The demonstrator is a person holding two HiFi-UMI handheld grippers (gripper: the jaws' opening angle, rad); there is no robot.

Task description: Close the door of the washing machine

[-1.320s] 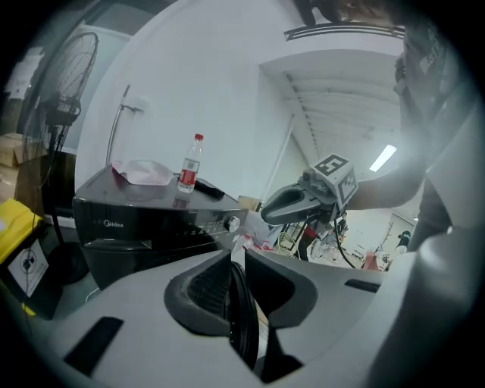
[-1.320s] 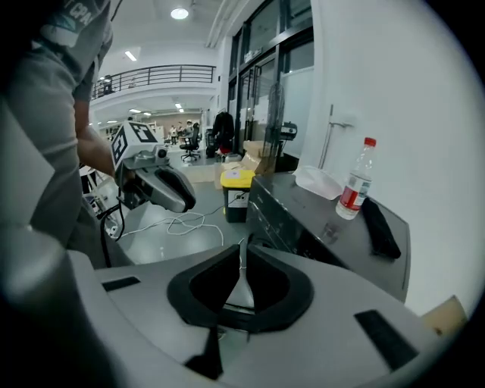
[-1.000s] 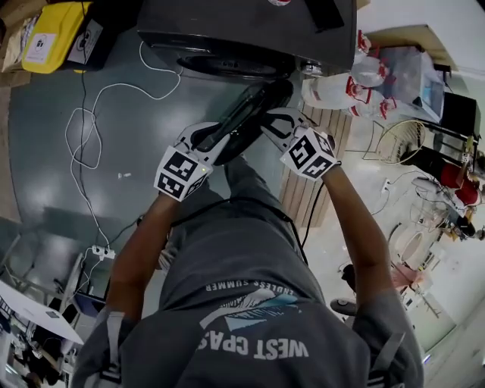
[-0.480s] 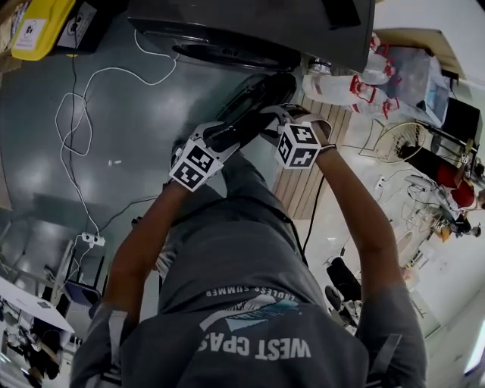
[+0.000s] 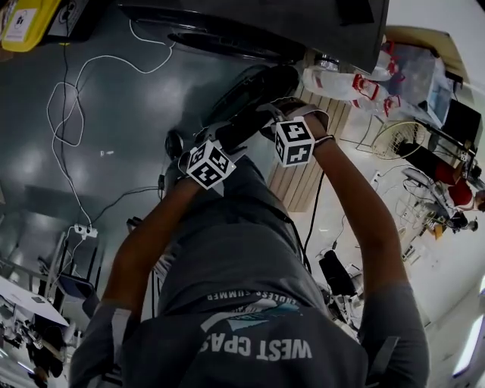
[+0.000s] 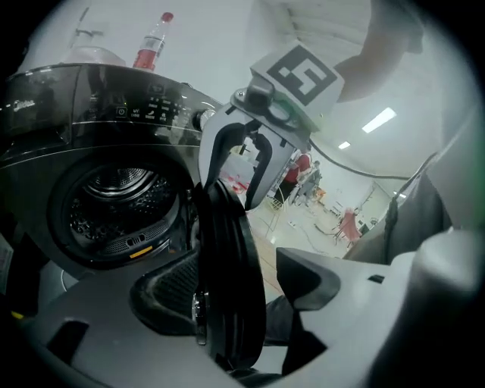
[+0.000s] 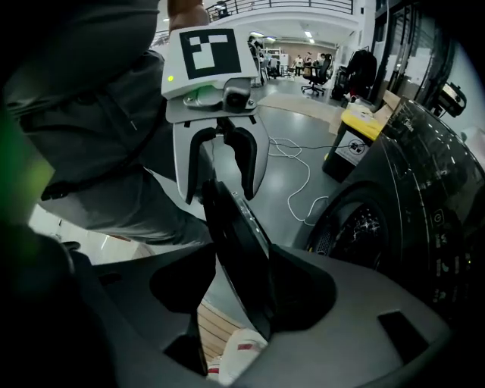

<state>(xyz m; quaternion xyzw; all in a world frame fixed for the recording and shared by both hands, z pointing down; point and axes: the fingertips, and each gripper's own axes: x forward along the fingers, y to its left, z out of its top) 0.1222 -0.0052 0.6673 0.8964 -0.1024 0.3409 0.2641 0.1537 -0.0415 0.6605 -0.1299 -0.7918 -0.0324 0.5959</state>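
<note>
The dark front-loading washing machine stands at the top of the head view with its drum exposed. Its round black door hangs open and shows edge-on. My left gripper and right gripper straddle the door's rim from opposite sides. In the left gripper view the door runs between the jaws of my left gripper, and the jaws are opening, with a gap at the right pad. In the right gripper view my right gripper also straddles the door, and its jaws are opening.
A white cable loops over the grey floor to a power strip. A yellow bin is at the top left. White bags with red trim lie by a wooden slatted board. A bottle stands on the machine.
Both grippers have sunk lower along the door's rim and drawn closer together. Their jaws have spread wider around it. The door looks about where it was.
</note>
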